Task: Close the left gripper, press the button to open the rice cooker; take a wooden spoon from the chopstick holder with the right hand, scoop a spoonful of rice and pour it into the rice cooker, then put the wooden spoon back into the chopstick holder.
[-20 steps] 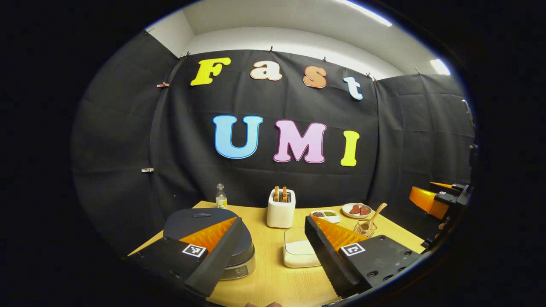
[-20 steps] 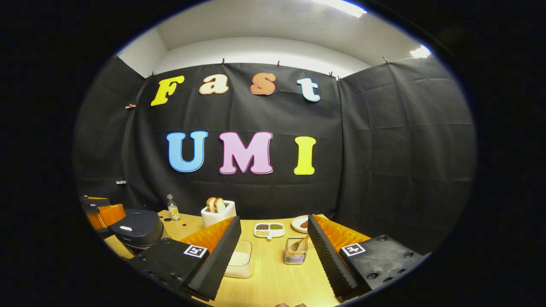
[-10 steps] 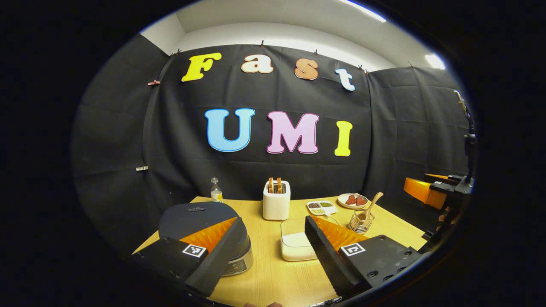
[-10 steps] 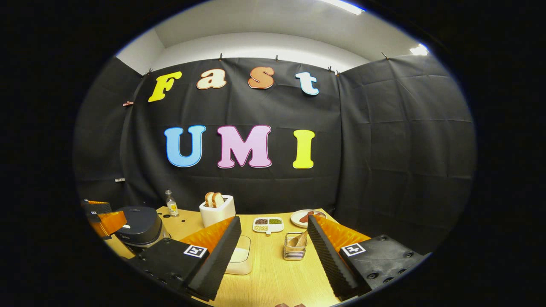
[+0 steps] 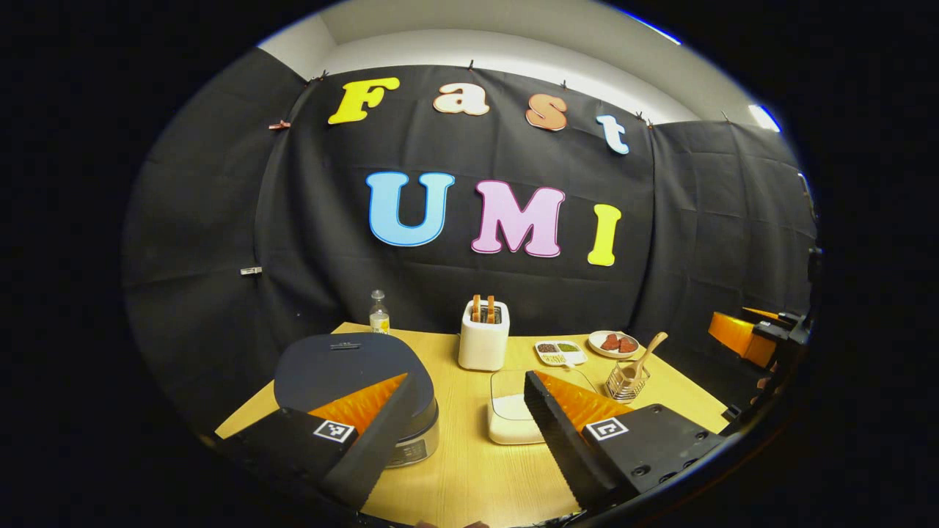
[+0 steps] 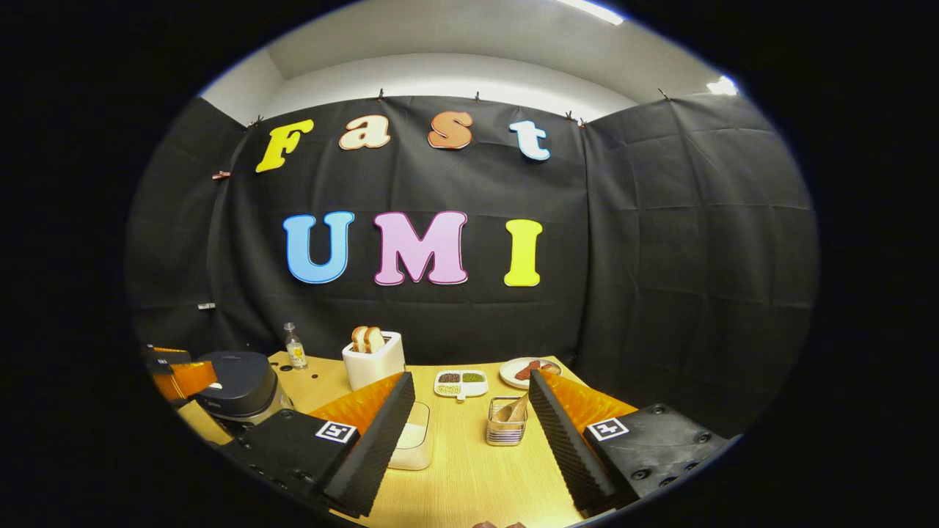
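The dark-lidded rice cooker point(image 5: 345, 367) stands shut at the table's left, just beyond my left gripper point(image 5: 468, 389), which is open and holds nothing. The white rice container point(image 5: 513, 422) sits ahead between its fingers. A wire chopstick holder point(image 5: 626, 383) holds the wooden spoon point(image 5: 647, 353), handle leaning right. In the right gripper view, my right gripper point(image 6: 469, 389) is open and empty, with the chopstick holder point(image 6: 506, 430) and wooden spoon point(image 6: 513, 412) straight ahead between its fingers. The rice cooker point(image 6: 238, 381) and rice container point(image 6: 412, 440) lie to its left.
Along the back of the wooden table point(image 5: 469, 469) stand a bottle point(image 5: 378, 314), a white toaster point(image 5: 483, 341) with bread, a divided dish point(image 5: 561, 353) and a plate point(image 5: 612, 343). Black cloth walls close in behind and on both sides.
Both views have shifted a little, so the table objects sit slightly higher in frame. Both grippers stay open and empty; nothing on the table has moved.
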`<state>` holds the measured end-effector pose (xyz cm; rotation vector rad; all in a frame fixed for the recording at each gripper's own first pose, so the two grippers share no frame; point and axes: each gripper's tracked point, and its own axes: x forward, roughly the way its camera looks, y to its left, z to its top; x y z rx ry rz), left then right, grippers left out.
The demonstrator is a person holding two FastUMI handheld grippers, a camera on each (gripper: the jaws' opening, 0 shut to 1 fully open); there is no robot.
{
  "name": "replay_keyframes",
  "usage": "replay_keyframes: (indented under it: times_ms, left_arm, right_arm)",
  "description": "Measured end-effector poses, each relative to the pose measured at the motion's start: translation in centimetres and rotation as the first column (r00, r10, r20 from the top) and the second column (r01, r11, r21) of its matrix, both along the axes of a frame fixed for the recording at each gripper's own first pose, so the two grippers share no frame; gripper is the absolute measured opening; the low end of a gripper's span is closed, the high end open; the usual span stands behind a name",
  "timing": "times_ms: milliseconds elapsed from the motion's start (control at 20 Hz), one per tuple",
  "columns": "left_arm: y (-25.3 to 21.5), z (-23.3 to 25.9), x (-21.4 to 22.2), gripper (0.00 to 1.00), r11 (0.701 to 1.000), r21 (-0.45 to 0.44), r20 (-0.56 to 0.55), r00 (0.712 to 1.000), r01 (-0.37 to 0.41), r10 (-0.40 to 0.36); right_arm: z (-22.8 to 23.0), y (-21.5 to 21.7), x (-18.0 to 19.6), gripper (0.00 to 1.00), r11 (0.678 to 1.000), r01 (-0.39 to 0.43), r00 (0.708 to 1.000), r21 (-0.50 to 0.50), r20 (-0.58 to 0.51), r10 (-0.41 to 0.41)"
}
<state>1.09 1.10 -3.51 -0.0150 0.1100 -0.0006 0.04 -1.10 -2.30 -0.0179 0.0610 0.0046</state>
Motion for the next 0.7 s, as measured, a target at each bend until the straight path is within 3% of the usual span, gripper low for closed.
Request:
replay_keyframes:
  times_ms: [250, 550, 700]
  left_arm:
    - [2.4, 0.6, 1.0, 0.95, 1.0, 0.004, -0.03, 0.999, -0.015, 0.015]
    - [7.0, -1.7, 2.2, 0.5, 0.996, 0.044, -0.157, 0.984, -0.074, 0.08]
    - [9.7, -3.1, 1.9, 0.14, 0.986, 0.066, -0.219, 0.962, -0.153, 0.164]
  right_arm:
    - [-1.1, 0.1, -0.7, 0.98, 1.0, -0.004, 0.999, 0.011, -0.032, 0.004]
    - [-1.7, 1.1, -1.8, 0.98, 0.999, -0.04, 0.998, -0.004, -0.042, 0.04]
    - [-1.7, 1.5, -2.5, 0.98, 0.999, -0.051, 0.998, 0.004, -0.033, 0.051]
